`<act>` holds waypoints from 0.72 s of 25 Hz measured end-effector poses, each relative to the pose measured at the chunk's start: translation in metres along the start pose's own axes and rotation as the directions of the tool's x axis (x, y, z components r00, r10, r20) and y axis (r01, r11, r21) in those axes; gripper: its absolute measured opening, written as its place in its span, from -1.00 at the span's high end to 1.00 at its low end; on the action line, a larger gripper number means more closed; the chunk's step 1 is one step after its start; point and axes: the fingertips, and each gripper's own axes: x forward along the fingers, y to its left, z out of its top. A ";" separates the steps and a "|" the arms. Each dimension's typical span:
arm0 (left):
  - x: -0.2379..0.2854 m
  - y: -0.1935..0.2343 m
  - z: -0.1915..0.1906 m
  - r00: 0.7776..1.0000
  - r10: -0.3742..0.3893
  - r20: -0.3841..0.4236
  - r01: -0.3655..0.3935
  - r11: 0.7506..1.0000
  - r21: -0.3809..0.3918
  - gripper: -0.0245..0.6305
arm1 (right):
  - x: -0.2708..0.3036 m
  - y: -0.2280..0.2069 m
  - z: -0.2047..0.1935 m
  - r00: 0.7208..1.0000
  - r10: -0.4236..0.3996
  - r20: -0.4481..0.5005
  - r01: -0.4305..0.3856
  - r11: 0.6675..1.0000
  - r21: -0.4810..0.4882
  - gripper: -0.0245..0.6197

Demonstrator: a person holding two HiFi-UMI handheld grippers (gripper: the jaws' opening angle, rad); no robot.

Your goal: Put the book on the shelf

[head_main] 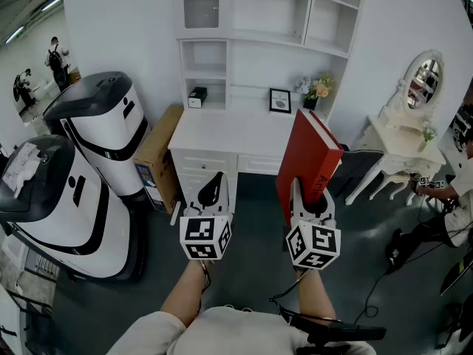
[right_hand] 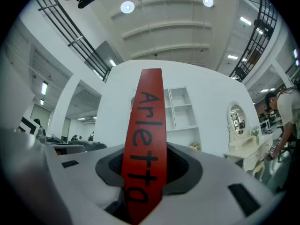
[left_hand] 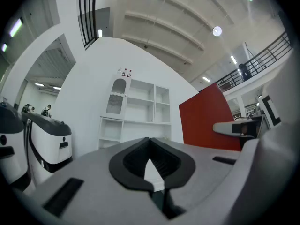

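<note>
A large red book (head_main: 308, 163) stands upright in my right gripper (head_main: 309, 200), which is shut on its lower edge; its spine (right_hand: 146, 144) with black lettering fills the middle of the right gripper view. The book is held in the air in front of the white desk (head_main: 236, 132), below the white shelf unit (head_main: 266, 13). My left gripper (head_main: 211, 189) hovers to the left of the book, shut with nothing between its jaws; the book's red cover (left_hand: 206, 118) shows at the right of the left gripper view, with the shelf unit (left_hand: 140, 111) behind.
On the desk stand a small black box (head_main: 196, 96), a framed picture (head_main: 280, 100) and a flower pot (head_main: 316, 91). Two big white-and-black machines (head_main: 96, 124) and a cardboard box (head_main: 157, 154) are at the left. A white dressing table with mirror (head_main: 406, 124) is at the right.
</note>
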 end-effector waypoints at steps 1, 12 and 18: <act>0.000 0.000 0.001 1.000 -0.001 0.001 0.001 1.000 0.006 0.90 | 0.001 0.001 -0.001 1.000 0.000 -0.002 0.000 1.000 0.002 0.39; 0.005 0.015 0.001 1.000 -0.011 -0.001 0.011 1.000 0.018 0.90 | 0.015 0.008 -0.004 1.000 -0.009 -0.013 0.010 0.998 0.062 0.39; 0.011 0.020 0.003 0.999 -0.037 -0.005 0.037 0.999 0.039 0.90 | 0.023 0.008 -0.005 0.999 -0.039 -0.008 0.040 0.997 0.067 0.39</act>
